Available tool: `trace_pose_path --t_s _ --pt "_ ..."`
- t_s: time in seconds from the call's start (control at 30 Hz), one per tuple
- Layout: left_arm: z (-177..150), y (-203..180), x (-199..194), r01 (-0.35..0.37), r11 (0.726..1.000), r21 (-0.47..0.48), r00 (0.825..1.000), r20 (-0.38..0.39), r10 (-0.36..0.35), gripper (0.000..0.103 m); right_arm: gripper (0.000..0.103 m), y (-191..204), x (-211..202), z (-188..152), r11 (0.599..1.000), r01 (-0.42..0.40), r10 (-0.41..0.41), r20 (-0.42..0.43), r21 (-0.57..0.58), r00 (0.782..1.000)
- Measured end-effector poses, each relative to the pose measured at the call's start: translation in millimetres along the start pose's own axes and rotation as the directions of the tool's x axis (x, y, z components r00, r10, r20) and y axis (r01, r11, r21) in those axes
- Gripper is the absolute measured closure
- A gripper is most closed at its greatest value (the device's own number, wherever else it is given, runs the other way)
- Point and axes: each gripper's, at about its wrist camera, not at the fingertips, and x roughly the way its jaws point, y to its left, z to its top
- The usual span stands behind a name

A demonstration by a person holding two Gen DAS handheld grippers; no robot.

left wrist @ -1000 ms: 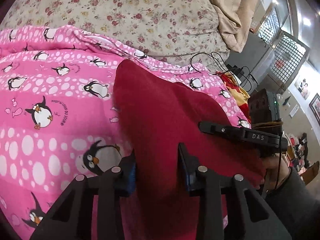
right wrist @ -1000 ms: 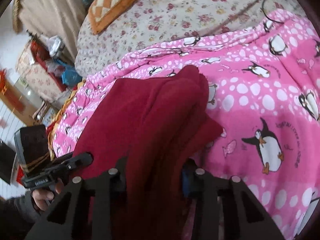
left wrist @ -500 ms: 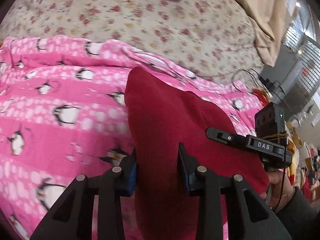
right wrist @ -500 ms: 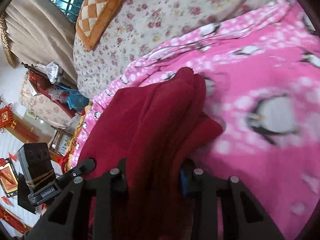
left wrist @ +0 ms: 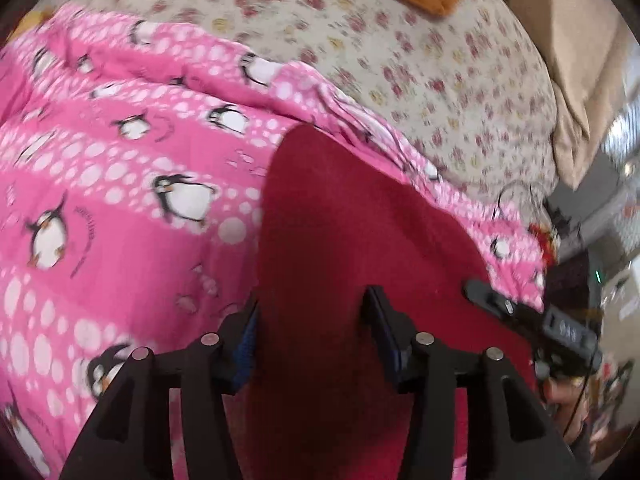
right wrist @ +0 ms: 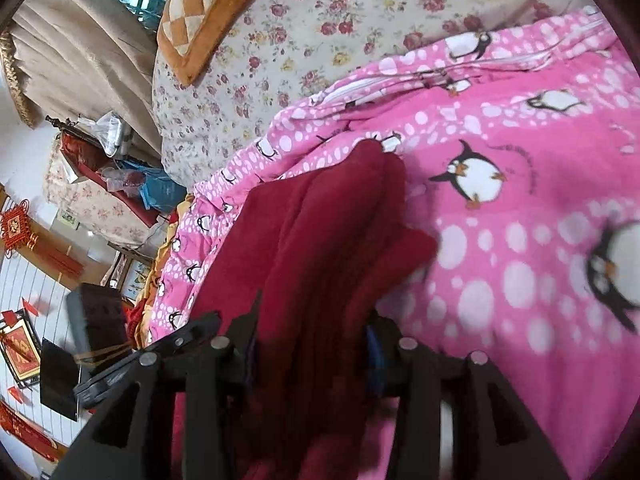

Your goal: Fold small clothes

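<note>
A dark red garment lies folded lengthwise on a pink penguin blanket. My left gripper straddles its near end. Its jaws are opening, and the cloth lies between the blue pads without being pinched. In the right wrist view the same garment shows as a thick bunch of folds. My right gripper holds that bunch; its jaws are starting to open, but the pads still press the cloth. The right gripper also shows at the garment's right edge, held by a hand.
The blanket covers a bed with a floral sheet. An orange checked cushion lies at the back. Beige curtains hang beyond. Cluttered furniture and a dark box stand beside the bed.
Both grippers swept sideways across the bed with the garment. The left jaws have spread clearly wider around the cloth. The right jaws have widened slightly.
</note>
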Motion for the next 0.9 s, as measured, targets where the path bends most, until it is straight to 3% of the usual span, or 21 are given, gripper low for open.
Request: trace_pose_path --t_s 0.07,0.1,0.17,0.23,0.27,0.3,0.33,0.37,0.43,0.53,0.63,0.7,0.77,0.87,0.9 --pt "-0.8 -3.6 -17.1 -0.014 1.0 0.015 0.998 0.056 0.013 0.078 0.059 28.2 -25.7 -7.6 0.987 0.104 -0.099 0.041 -0.122 0.994" --pt "-2.4 -10.0 -27.4 -0.017 0.999 0.051 0.996 0.091 0.013 0.078 0.059 51.5 -38.8 -13.2 0.962 0.146 -0.131 0.077 -0.233 0.988" --pt "-12.5 -28.2 -46.9 -0.032 0.988 0.15 0.986 0.166 0.007 0.078 0.059 99.6 -57.5 -30.5 0.874 0.203 -0.156 0.141 -0.442 0.978" --pt "-22.9 -42.2 -52.1 -0.058 0.972 0.227 0.98 0.2 0.011 0.078 0.061 134.2 -65.0 -52.9 0.802 0.223 -0.144 0.183 -0.554 0.972" --pt "-31.6 -50.6 -50.1 -0.076 0.962 0.263 0.98 0.199 0.023 0.078 0.07 144.1 -62.0 -63.0 0.779 0.235 -0.152 0.188 -0.581 0.97" --pt "-36.6 -53.8 -44.0 -0.068 0.959 0.275 0.986 0.164 0.023 0.078 0.082 146.7 -54.2 -69.6 0.767 0.265 -0.198 0.178 -0.584 0.964" --pt "-39.6 -53.5 -38.0 -0.054 0.96 0.275 0.992 0.126 0.02 0.078 0.088 143.2 -39.8 -74.7 0.755 0.29 -0.267 0.128 -0.588 0.955" --pt "-45.0 -52.7 -26.5 -0.045 0.964 0.262 0.997 0.068 0.028 0.078 0.097 137.7 -29.4 -77.8 0.741 0.318 -0.329 0.093 -0.592 0.94" --pt "-55.8 -52.0 -7.3 -0.073 0.962 0.262 0.997 0.007 0.074 0.078 0.102 119.7 -12.1 -86.2 0.704 0.364 -0.436 0.033 -0.609 0.899" --pt "-63.0 -65.9 -3.2 -0.14 0.934 0.327 0.99 0.041 0.134 0.075 0.103 109.1 -11.6 -92.2 0.705 0.353 -0.446 0.004 -0.615 0.895" --pt "-50.4 -63.8 -9.8 -0.109 0.95 0.293 0.994 0.044 0.1 0.075 0.103 106.1 -14.8 -91.9 0.73 0.336 -0.434 -0.024 -0.595 0.901" --pt "-26.7 -61.8 -15.8 -0.114 0.963 0.243 0.992 0.08 0.097 0.075 0.103 104.7 -16.9 -92.8 0.744 0.325 -0.421 -0.032 -0.584 0.906" --pt "4.2 -65.2 -11.1 -0.116 0.968 0.223 0.99 0.103 0.095 0.075 0.103 106.4 -16.0 -95.8 0.727 0.33 -0.434 -0.032 -0.602 0.9" --pt "46.0 -68.5 13.6 -0.082 0.977 0.197 0.994 0.086 0.066 0.075 0.103 107.1 -11.2 -97.5 0.72 0.333 -0.445 -0.038 -0.609 0.895" --pt "55.2 -68.2 26.6 -0.103 0.975 0.197 0.993 0.073 0.09 0.075 0.102 106.2 -10.1 -98.1 0.719 0.329 -0.447 -0.044 -0.612 0.894"
